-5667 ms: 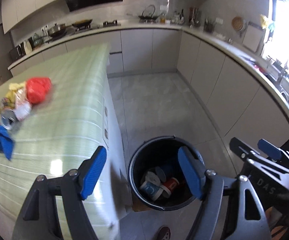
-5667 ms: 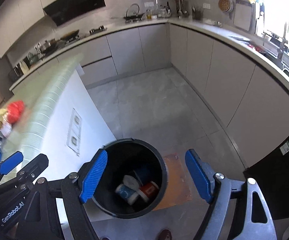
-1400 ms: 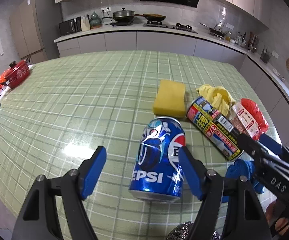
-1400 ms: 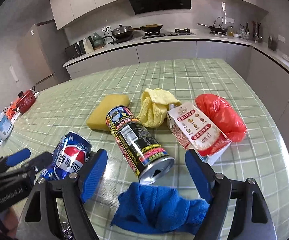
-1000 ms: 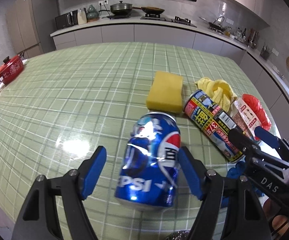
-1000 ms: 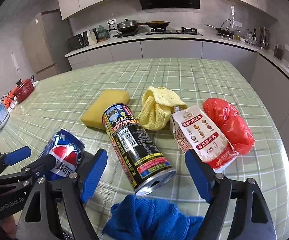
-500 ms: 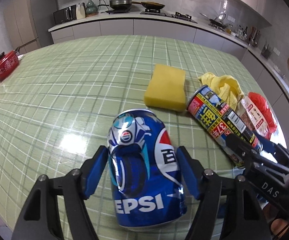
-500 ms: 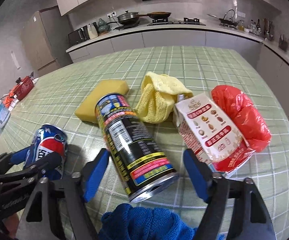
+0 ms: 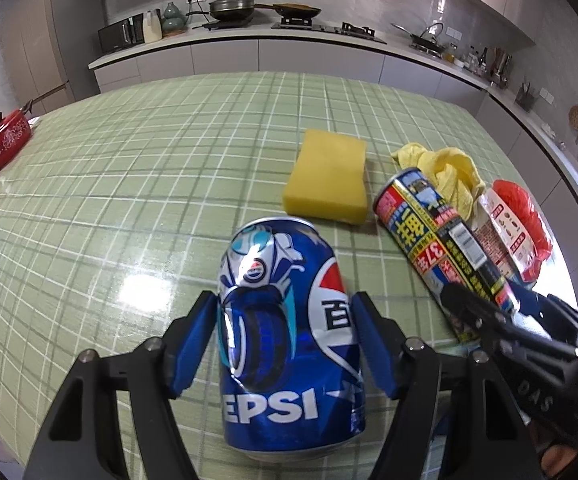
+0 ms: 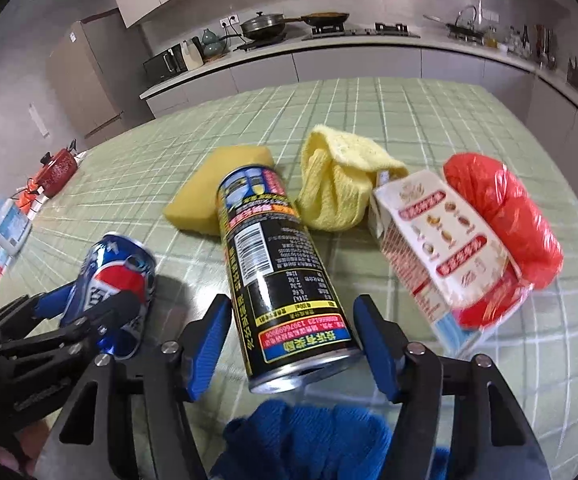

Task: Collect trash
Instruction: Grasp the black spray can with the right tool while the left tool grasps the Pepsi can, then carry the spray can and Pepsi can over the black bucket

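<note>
A blue Pepsi can [image 9: 289, 340], a little dented, lies on the green checked table [image 9: 129, 180] between the blue pads of my left gripper [image 9: 283, 300], and both pads press its sides. In the right wrist view the same can [image 10: 117, 268] shows at the left, tilted in that gripper [image 10: 69, 312]. A tall black can [image 10: 277, 264] lies with its base toward me between the fingers of my right gripper [image 10: 291, 304]. Its jaws are closing, with a thin gap still showing at the right pad. The right gripper [image 9: 489, 296] also shows over the black can [image 9: 429, 240].
Behind the cans lie a yellow sponge [image 10: 217, 188], a yellow cloth [image 10: 337, 184], a printed carton [image 10: 437, 240] and a red plastic bag [image 10: 505, 220]. A blue cloth [image 10: 309, 440] sits under my right gripper. A red pot [image 9: 5, 144] stands at the far left edge.
The left pads have come in against the Pepsi can, which now fills the view. The right jaws have narrowed around the black can and moved closer to it.
</note>
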`<state>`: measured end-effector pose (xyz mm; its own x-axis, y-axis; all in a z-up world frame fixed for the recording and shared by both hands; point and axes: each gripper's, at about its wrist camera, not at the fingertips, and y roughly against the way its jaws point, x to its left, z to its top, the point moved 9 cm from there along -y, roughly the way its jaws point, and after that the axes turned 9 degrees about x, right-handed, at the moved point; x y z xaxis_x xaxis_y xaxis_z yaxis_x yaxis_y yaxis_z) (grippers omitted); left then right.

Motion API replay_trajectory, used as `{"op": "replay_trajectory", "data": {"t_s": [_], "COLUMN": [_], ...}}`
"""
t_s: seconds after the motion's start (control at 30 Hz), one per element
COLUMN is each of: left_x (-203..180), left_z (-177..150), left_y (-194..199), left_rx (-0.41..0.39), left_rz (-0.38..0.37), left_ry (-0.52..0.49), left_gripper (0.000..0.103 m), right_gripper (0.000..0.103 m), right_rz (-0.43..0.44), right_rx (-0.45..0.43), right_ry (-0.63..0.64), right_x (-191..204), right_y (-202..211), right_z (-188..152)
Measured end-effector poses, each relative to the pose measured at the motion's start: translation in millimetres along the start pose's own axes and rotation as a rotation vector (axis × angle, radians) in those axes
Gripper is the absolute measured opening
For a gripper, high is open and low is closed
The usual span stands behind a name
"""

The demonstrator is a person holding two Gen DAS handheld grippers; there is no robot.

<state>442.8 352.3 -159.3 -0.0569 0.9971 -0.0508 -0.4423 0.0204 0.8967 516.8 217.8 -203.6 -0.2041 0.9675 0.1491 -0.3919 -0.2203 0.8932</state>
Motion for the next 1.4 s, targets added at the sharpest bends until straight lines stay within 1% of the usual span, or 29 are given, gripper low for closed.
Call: {"op": "replay_trajectory", "data": {"t_s": [0.13,0.2,0.47,0.6,0.7,0.77,0.93,1.1,1.2,1.4], "left_x": [-1,-1,-2,-3,-2,-1,0,-3,-6,-25], "left_z": [-1,-1,-7,-7,-7,-7,-8,-4,-1,3], "left_y": [-1,-2,-6,-7,-6,-5,3,15,23,44], "left_rx": [0.0,0.001,0.011,0.016,0.009,0.001,-0.036,-0.07,-0.087,-0.125], "left_rz": [0.001,0.002,-0.005,-0.016,-0.029,-0.04,-0.053,-0.057,-0.058,-0.062], "left_ry": [-0.012,-0.013,-0.028,-0.026,-0.022,-0.013,-0.022,-0.022,-0.023,-0.036], "left_gripper": [0.07,0.07,0.069,0.067,0.066,0.066,0.065,0.065,0.065,0.065], "right_gripper": [0.062,0.062,0.062,0.062,0.061,0.056,0.055,0.055,0.055,0.055], "right_rz": [0.015,-0.008,-0.034,-0.044,-0.048,-0.04,-0.034,-0.007,-0.004,0.009], "right_rx": [0.002,-0.022,-0.031,-0.021,-0.009,-0.007,-0.011,-0.05,-0.078,-0.137], "right_ry": [0.006,0.017,0.013,0.013,0.024,0.034,0.034,0.018,0.016,0.0], "right_x": [7,6,9,11,13,15,18,16,15,6], "right_y": [5,8,-3,-10,-14,-14,-11,5,17,51], "right_z": [-9,-9,2,5,5,4,-2,-5,-3,-5]}}
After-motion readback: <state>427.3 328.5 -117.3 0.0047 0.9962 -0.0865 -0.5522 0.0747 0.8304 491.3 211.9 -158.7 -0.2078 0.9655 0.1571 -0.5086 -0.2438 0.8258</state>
